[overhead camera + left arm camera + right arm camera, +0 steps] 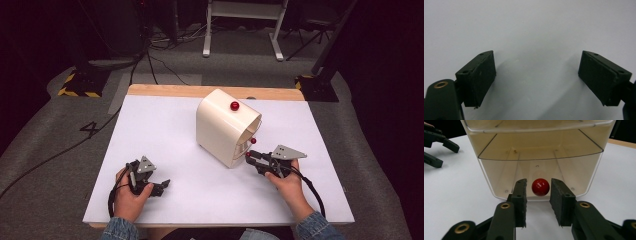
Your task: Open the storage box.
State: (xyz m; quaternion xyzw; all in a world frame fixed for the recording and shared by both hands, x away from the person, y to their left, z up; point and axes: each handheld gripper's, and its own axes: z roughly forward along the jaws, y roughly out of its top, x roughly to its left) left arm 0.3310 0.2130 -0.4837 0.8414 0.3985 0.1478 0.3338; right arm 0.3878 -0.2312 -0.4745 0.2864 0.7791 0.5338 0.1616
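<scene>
We see our right claw [537,195] at the cream container's [220,130] mouth, its pads flanking the red knob [540,187] at twelve o'clock without clear contact. Our left claw [536,75] rests released on the surface [175,125].

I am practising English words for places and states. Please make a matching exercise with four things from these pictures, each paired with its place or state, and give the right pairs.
Things
1. left gripper
2. right gripper
3. cream container
4. red knob on top of the container

Places or states
A. stands in the middle of the white table, open side toward the right gripper
B. jaws wide apart over bare table, nothing between them
C. sits high on the rounded cream surface
D. jaws narrow, on either side of a lower red knob at the container's front, a small gap visible each side

Pairs: 1-B, 2-D, 3-A, 4-C
</scene>
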